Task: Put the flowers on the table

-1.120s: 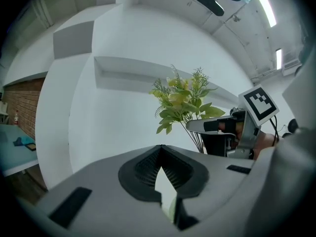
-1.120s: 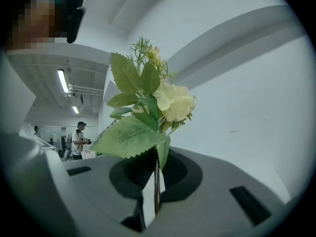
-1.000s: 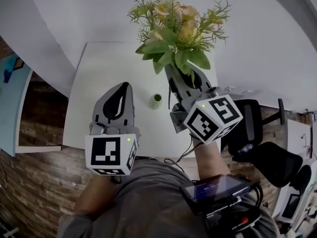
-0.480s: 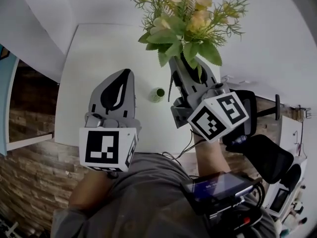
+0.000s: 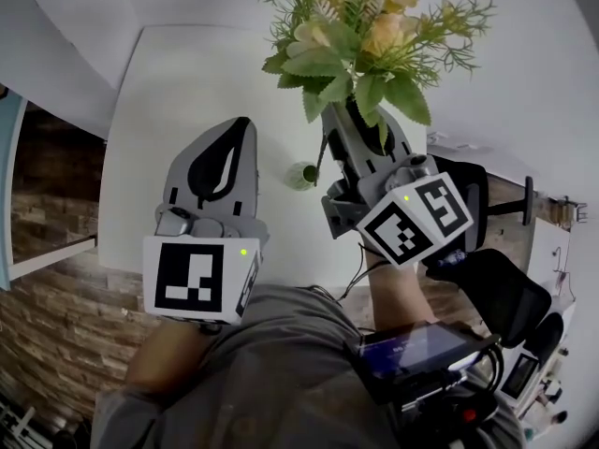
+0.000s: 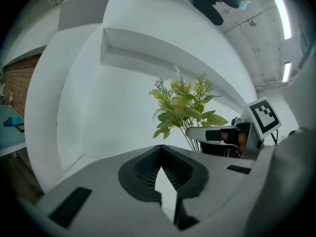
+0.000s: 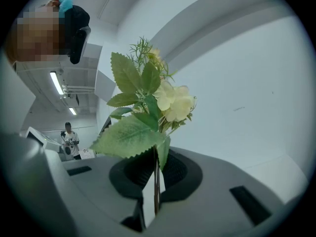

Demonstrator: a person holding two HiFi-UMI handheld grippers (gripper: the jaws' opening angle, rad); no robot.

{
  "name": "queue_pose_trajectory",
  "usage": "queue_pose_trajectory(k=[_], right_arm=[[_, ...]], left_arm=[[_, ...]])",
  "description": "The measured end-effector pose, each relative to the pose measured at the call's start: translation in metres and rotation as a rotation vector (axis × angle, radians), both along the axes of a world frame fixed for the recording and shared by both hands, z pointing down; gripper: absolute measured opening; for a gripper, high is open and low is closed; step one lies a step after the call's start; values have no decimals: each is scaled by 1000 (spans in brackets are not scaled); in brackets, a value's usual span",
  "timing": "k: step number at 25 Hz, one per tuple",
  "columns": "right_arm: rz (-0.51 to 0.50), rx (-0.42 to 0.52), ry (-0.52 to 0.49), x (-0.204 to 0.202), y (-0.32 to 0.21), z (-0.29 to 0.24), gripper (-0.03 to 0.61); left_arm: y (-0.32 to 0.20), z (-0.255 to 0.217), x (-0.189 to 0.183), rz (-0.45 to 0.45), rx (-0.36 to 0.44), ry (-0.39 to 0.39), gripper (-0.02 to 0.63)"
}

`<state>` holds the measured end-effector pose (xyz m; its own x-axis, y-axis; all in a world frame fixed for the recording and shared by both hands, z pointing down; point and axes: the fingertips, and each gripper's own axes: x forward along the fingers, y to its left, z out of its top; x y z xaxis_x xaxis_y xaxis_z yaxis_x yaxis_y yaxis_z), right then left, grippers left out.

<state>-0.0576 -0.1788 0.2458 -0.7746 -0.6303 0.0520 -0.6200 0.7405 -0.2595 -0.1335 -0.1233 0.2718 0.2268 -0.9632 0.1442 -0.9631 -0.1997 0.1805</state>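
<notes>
Gripping flowers (image 5: 360,31) by the stems with right tongs (image 5: 348,124): clamped tight, thin stems pinched between the pads, clear in the right gripper view. Bunch upright, with pale yellow blooms, broad green leaves and feathery sprigs. Sits at 12–1 o'clock in the head view, held up over the far right part of the white bench (image 5: 178,92), not resting on it.

Left tongs (image 5: 239,129) closed together, nothing between them, confirmed in the left gripper view. Parked at 9 o'clock of the right tongs, well apart, over the near half of the bench, roughly parallel.

Small green pot (image 5: 301,175) standing on the bench between the two tongs, at 6 o'clock from the bunch, nearer the right tongs. Cannot tell what is in it.

From the left gripper view: bunch at 1 o'clock against the white wall, right tongs gripping just under the leaves.

Off the bench: black chair (image 5: 496,283) at 4 o'clock in the head view. Person (image 7: 70,139) standing far back at 9 o'clock in the right gripper view.
</notes>
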Motion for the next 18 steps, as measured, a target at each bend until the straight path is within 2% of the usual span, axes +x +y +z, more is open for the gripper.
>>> queue_pose_trajectory(k=[11,18], right_arm=[[3,-2,-20,-1,0,2,23],[1,-23,-21,-3,-8,15,23]], left_arm=[[-3,-17,-8,7,0,-26,5],[-8,6,-9,10,-49,-12,5]])
